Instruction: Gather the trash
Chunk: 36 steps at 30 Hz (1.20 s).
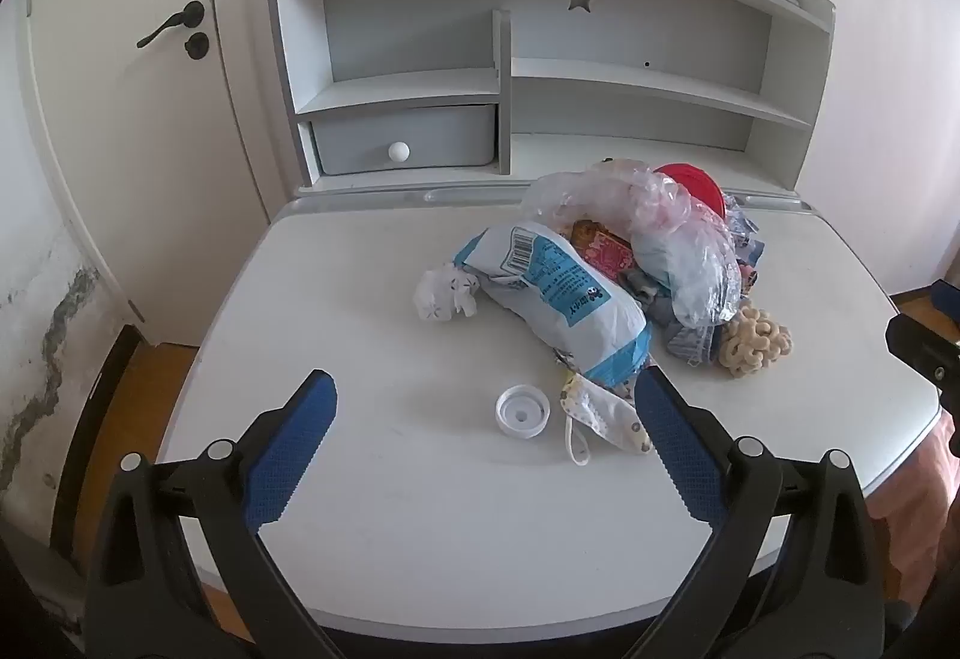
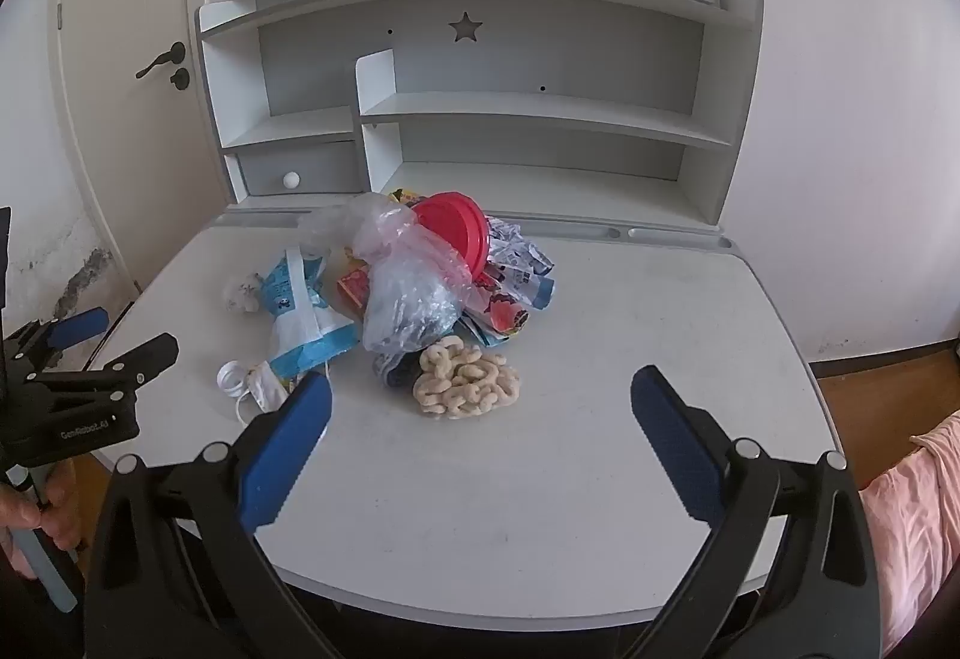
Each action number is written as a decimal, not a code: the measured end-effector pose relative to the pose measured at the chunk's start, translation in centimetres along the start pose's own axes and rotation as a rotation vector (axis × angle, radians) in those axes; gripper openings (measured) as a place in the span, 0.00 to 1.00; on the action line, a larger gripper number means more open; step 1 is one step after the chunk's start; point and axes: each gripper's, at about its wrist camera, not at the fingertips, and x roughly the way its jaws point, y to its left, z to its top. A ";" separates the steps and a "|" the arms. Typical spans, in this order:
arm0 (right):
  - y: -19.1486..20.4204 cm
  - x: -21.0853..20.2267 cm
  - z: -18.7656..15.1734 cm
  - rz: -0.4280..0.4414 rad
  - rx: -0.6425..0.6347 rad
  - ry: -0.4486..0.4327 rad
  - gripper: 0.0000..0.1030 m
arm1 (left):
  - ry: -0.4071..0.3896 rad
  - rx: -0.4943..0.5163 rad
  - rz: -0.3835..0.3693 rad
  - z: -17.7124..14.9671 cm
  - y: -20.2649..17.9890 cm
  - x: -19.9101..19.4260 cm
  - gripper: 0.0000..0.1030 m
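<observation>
A heap of trash lies on the white desk point(image 1: 372, 527): a blue-and-white wrapper point(image 1: 558, 299), a clear plastic bag point(image 1: 678, 233), a red lid point(image 1: 690, 182), a crumpled white wad point(image 1: 444, 293), a white cap point(image 1: 522, 412), a face mask point(image 1: 606, 419) and a beige knotted piece point(image 1: 755, 344). My left gripper point(image 1: 485, 389) is open above the desk's front, with the cap between its fingers' line. My right gripper point(image 2: 480, 389) is open, just in front of the beige piece point(image 2: 465, 383). The heap also shows in the right wrist view with the plastic bag point(image 2: 414, 293) and red lid point(image 2: 453, 227).
A grey-white shelf unit point(image 1: 540, 77) with a small drawer point(image 1: 402, 140) stands at the desk's back. A door with a black handle point(image 1: 171, 26) is to the left. Pink cloth point(image 2: 918, 509) lies at the right edge. The left gripper's body shows in the right wrist view point(image 2: 78, 389).
</observation>
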 end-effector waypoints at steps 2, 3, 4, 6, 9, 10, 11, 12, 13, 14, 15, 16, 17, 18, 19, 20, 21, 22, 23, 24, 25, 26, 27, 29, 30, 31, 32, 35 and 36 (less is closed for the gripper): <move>0.0 0.0 0.0 0.002 0.001 -0.002 0.94 | -0.012 -0.009 -0.009 0.0 0.1 -0.1 0.94; 0.0 0.0 0.0 0.002 0.001 -0.001 0.94 | -0.011 -0.009 -0.009 0.0 0.1 -0.1 0.94; 0.0 0.0 0.0 0.003 0.001 -0.003 0.94 | -0.011 -0.008 -0.010 0.0 0.1 -0.1 0.94; 0.0 0.0 0.0 0.003 0.002 -0.003 0.94 | -0.011 -0.009 -0.009 0.0 0.1 -0.1 0.94; 0.0 0.0 0.0 0.004 0.003 -0.003 0.94 | -0.010 -0.010 -0.009 0.0 0.1 -0.1 0.94; 0.0 0.0 -0.1 0.005 0.003 -0.003 0.94 | -0.009 -0.012 -0.010 0.0 0.1 -0.1 0.94; 0.0 0.0 0.0 0.004 0.003 -0.003 0.94 | -0.008 -0.012 -0.011 0.0 0.1 -0.1 0.94; 0.0 -0.1 -0.1 0.004 0.003 -0.004 0.94 | -0.008 -0.012 -0.011 0.0 0.2 -0.1 0.94; 0.0 -0.1 -0.1 0.005 0.003 -0.005 0.94 | -0.013 -0.008 -0.009 0.0 0.1 -0.1 0.94; 0.0 -0.1 -0.1 0.004 0.003 -0.004 0.94 | -0.013 -0.008 -0.009 0.0 0.1 -0.1 0.94; 0.0 -0.1 -0.1 0.004 0.003 -0.004 0.94 | -0.013 -0.008 -0.008 -0.1 0.1 -0.1 0.94; 0.0 -0.1 -0.1 0.004 0.003 -0.005 0.94 | -0.013 -0.009 -0.009 -0.1 0.1 -0.1 0.94; 0.0 -0.1 -0.1 0.005 0.003 -0.004 0.94 | -0.011 -0.008 -0.010 -0.1 0.1 -0.1 0.94; 0.0 -0.1 -0.1 0.004 0.003 -0.004 0.94 | -0.011 -0.008 -0.010 -0.1 0.1 -0.1 0.94; 0.0 -0.1 -0.1 0.005 0.004 -0.004 0.94 | -0.012 -0.008 -0.009 0.0 0.1 -0.1 0.94; 0.0 -0.1 -0.1 0.005 0.003 -0.005 0.94 | -0.012 -0.009 -0.009 0.0 0.1 -0.1 0.94; 0.0 -0.1 -0.1 0.004 0.003 -0.005 0.94 | -0.013 -0.010 -0.009 -0.1 0.2 -0.2 0.94; 0.0 -0.1 -0.1 0.004 0.003 -0.005 0.94 | -0.012 -0.009 -0.009 -0.1 0.2 -0.2 0.94; 0.0 -0.1 -0.1 0.004 0.003 -0.005 0.94 | -0.013 -0.009 -0.009 -0.1 0.2 -0.2 0.94; 0.0 -0.2 -0.1 0.005 0.004 -0.005 0.94 | -0.012 -0.009 -0.009 -0.1 0.2 -0.2 0.94; 0.0 -0.2 -0.1 0.006 0.004 -0.005 0.94 | -0.011 -0.009 -0.008 -0.1 0.2 -0.2 0.94; 0.0 -0.2 -0.1 0.004 0.002 -0.004 0.94 | -0.011 -0.009 -0.009 -0.1 0.2 -0.2 0.94; 0.0 -0.2 -0.1 0.004 0.003 -0.006 0.94 | -0.011 -0.008 -0.009 -0.1 0.2 -0.2 0.94; 0.0 -0.2 -0.1 0.005 0.005 -0.006 0.94 | -0.011 -0.008 -0.009 -0.1 0.2 -0.2 0.94; 0.0 -0.2 -0.1 0.005 0.003 -0.006 0.94 | -0.011 -0.008 -0.009 -0.1 0.2 -0.2 0.94; 0.0 -0.2 -0.1 0.004 0.002 -0.006 0.94 | -0.012 -0.009 -0.009 -0.1 0.2 -0.2 0.94; 0.0 -0.2 -0.1 0.004 0.002 -0.006 0.94 | -0.011 -0.008 -0.009 -0.1 0.2 -0.2 0.94; 0.0 -0.2 0.0 0.004 0.003 -0.005 0.94 | -0.011 -0.009 -0.010 -0.1 0.2 -0.2 0.94; 0.0 -0.2 -0.1 0.005 0.003 -0.006 0.94 | -0.012 -0.008 -0.009 -0.1 0.2 -0.2 0.94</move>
